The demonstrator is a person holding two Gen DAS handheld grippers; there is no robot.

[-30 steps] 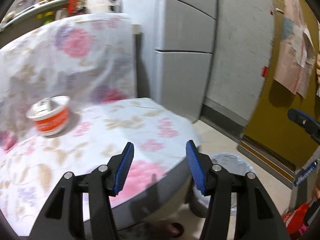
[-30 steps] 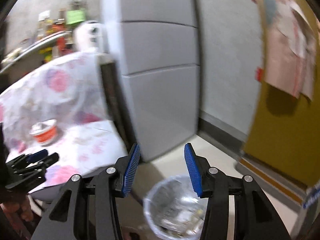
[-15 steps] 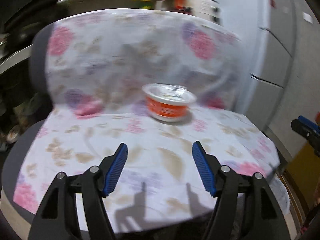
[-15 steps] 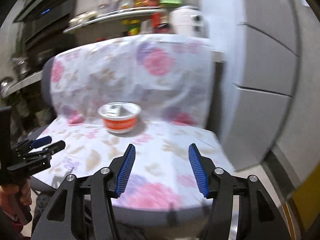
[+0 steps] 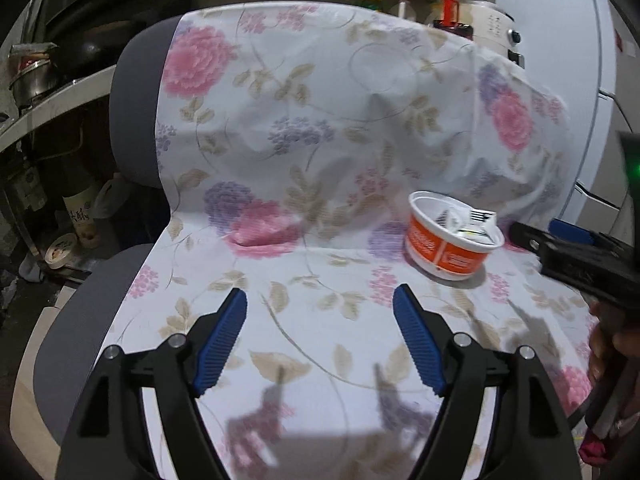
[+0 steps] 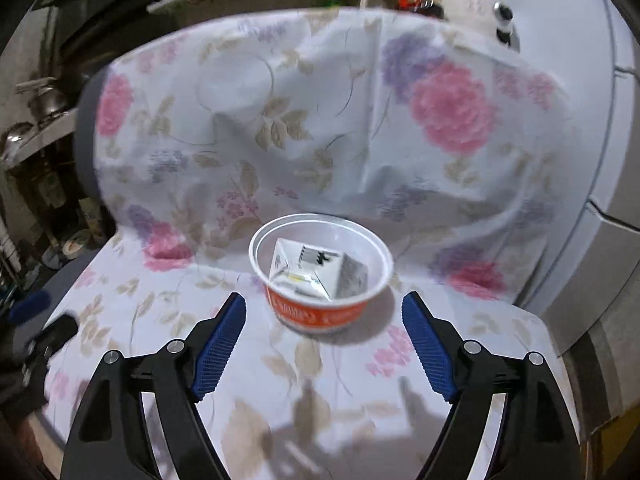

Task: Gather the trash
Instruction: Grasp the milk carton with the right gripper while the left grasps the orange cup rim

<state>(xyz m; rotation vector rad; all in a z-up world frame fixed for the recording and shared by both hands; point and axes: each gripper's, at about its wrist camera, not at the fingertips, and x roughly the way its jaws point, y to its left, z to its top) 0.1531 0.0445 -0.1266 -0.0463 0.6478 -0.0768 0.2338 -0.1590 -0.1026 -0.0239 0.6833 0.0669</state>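
Observation:
An orange and white disposable bowl (image 6: 320,276) stands on a chair seat covered with a floral cloth (image 6: 320,380). A crumpled white printed wrapper (image 6: 316,270) lies inside it. My right gripper (image 6: 324,344) is open and empty, just in front of the bowl, which sits between and slightly beyond its fingertips. My left gripper (image 5: 320,340) is open and empty above the middle of the seat; the bowl (image 5: 452,240) is ahead to its right. The right gripper's black body (image 5: 576,256) shows at the right edge of the left wrist view.
The chair's cloth-draped backrest (image 5: 340,112) rises right behind the bowl. A grey fridge (image 6: 600,160) stands to the right. Shelves with pots and bottles (image 5: 48,80) are at the left and behind. Jars and a plate sit on the floor (image 5: 64,244) at the left.
Both grippers have swung from the bin and fridge side toward the chair. The right gripper has closed in on the bowl. The left has shifted left, leaving the bowl to its right.

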